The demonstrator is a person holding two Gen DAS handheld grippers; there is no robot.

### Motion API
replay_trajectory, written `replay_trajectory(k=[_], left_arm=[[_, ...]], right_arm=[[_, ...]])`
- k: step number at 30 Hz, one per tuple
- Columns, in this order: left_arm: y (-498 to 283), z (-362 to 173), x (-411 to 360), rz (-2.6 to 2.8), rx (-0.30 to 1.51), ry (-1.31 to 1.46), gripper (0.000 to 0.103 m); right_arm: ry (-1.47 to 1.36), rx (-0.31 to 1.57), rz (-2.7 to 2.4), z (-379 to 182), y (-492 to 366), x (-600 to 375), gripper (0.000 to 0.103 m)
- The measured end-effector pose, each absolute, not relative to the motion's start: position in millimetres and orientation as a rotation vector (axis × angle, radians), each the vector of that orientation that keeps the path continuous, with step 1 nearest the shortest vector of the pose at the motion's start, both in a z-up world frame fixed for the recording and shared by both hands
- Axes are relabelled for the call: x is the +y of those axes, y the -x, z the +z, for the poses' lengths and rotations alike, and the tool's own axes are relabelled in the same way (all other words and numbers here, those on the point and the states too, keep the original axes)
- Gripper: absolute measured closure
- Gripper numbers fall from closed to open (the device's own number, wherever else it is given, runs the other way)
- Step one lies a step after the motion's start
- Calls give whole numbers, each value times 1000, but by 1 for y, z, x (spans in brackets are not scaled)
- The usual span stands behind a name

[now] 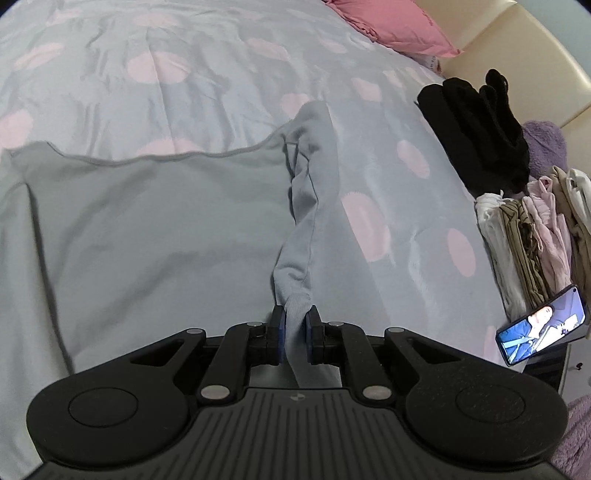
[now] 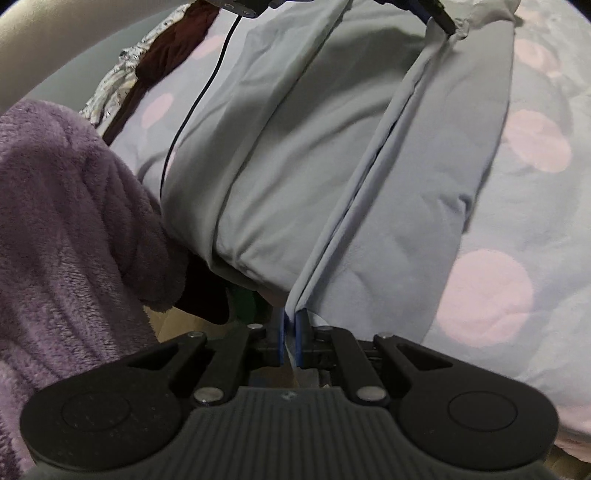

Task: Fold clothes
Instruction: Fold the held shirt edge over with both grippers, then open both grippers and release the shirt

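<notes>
A pale grey-blue garment (image 1: 155, 225) lies spread on the bed. In the left wrist view my left gripper (image 1: 295, 321) is shut on a bunched, twisted part of it (image 1: 306, 206) that runs away up the frame. Seen from the right wrist, my right gripper (image 2: 291, 321) is shut on a doubled edge of the same garment (image 2: 369, 177). That edge stretches taut to the left gripper (image 2: 441, 16) at the top of the frame. The garment's body (image 2: 280, 147) hangs in folds below the taut edge.
The bed cover (image 1: 221, 66) is pale blue with pink dots. A pink pillow (image 1: 391, 26), a black garment (image 1: 476, 125), a stack of folded clothes (image 1: 535, 236) and a phone (image 1: 541, 328) lie at the right. A purple fleece (image 2: 74, 229) and a black cable (image 2: 195, 96) show on the left.
</notes>
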State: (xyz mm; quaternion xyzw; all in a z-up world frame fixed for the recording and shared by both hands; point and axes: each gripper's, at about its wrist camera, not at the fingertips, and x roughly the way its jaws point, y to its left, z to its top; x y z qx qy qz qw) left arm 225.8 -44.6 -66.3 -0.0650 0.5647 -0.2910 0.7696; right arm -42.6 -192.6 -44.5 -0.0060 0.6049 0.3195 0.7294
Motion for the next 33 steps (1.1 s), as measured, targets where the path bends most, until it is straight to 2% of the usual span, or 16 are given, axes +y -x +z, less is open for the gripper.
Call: replay_trajectory(k=[3, 6, 9, 12, 16, 21, 24, 26, 33], left_arm=[[-224, -70, -38, -637, 1220, 166, 93], [-218, -65, -29, -619, 1199, 171, 85], [-200, -55, -16, -598, 1170, 163, 83], [-174, -46, -4, -573, 1154, 174, 76], [-125, -35, 5, -554, 1166, 169, 75], [-54, -30, -8, -594, 1271, 159, 74], [-15, -25, -17, -620, 1289, 180, 62], [8, -24, -23, -627, 1294, 187, 60], [59, -41, -50, -630, 1323, -4, 57]], right_arm=[[11, 1356, 708, -52, 40, -192, 92], [0, 1393, 746, -60, 47, -182, 90], [11, 1401, 763, -56, 59, -184, 75], [30, 1382, 719, -49, 68, -193, 74], [80, 1354, 651, -43, 75, -212, 74], [141, 1350, 656, -48, 78, -217, 72], [166, 1359, 640, -54, 77, -216, 72], [168, 1368, 620, -61, 72, -221, 72], [118, 1380, 583, -86, 55, -239, 72]])
